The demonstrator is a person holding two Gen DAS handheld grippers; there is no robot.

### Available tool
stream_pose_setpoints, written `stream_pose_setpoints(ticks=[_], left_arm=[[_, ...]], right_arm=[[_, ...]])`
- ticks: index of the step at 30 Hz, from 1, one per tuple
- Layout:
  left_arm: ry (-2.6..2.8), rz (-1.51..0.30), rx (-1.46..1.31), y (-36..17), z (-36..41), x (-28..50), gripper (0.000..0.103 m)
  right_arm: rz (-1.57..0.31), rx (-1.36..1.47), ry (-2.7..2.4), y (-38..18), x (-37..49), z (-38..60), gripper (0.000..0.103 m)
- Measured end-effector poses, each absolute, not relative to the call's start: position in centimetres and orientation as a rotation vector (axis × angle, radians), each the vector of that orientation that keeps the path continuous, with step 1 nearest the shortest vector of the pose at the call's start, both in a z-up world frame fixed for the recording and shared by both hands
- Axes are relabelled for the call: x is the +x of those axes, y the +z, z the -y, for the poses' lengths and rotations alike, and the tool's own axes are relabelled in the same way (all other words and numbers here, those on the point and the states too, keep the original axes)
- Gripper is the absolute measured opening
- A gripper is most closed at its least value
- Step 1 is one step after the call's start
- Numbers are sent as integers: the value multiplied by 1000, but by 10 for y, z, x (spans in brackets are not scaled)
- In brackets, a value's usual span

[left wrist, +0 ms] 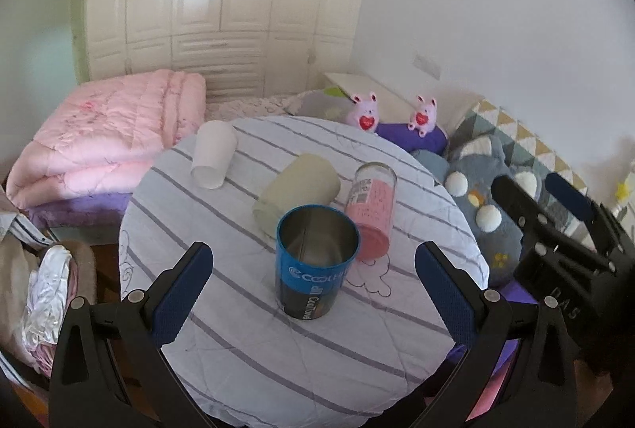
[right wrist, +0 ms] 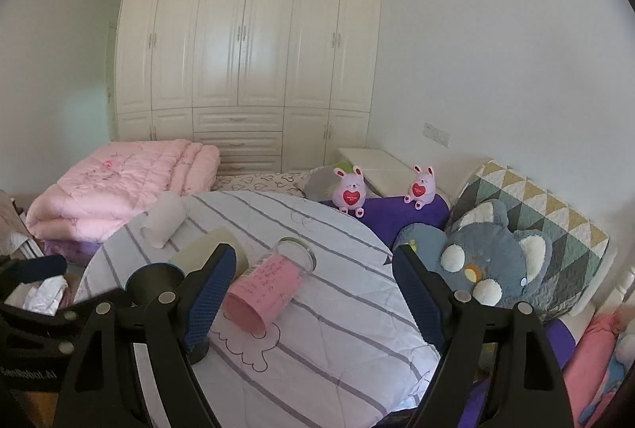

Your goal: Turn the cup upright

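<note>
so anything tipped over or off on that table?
Three cups lie on their sides on the striped table: the white cup at the far left, the beige cup mid-table, and the pink-labelled clear cup beside it. Only the blue cup stands upright. No spill visible. Both hand-held grippers are open, holding nothing.

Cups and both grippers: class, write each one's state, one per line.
blue cup: upright, mouth up
beige cup: on its side
pink cup: on its side
white cup: on its side
left gripper: open, empty
right gripper: open, empty
</note>
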State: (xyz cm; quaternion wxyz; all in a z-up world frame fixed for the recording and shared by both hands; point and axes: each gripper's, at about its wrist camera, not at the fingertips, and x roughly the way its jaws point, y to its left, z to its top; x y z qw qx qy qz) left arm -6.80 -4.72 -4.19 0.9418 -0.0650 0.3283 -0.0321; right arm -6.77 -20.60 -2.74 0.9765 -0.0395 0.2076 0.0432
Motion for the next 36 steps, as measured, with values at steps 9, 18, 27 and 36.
stream_pose_setpoints(ticks=[9, 18, 27, 36], left_arm=[[46, -675, -140, -56, 58, -82, 103], [58, -643, -92, -58, 70, -94, 103], [60, -638, -87, -54, 71, -94, 103], [54, -644, -72, -49, 74, -90, 103]], right_arm=[[-464, -77, 84, -44, -77, 217, 82], [-465, -77, 86, -51, -89, 219, 82], [-475, -73, 92, -52, -87, 221, 82], [-476, -67, 97, -51, -85, 222, 82]])
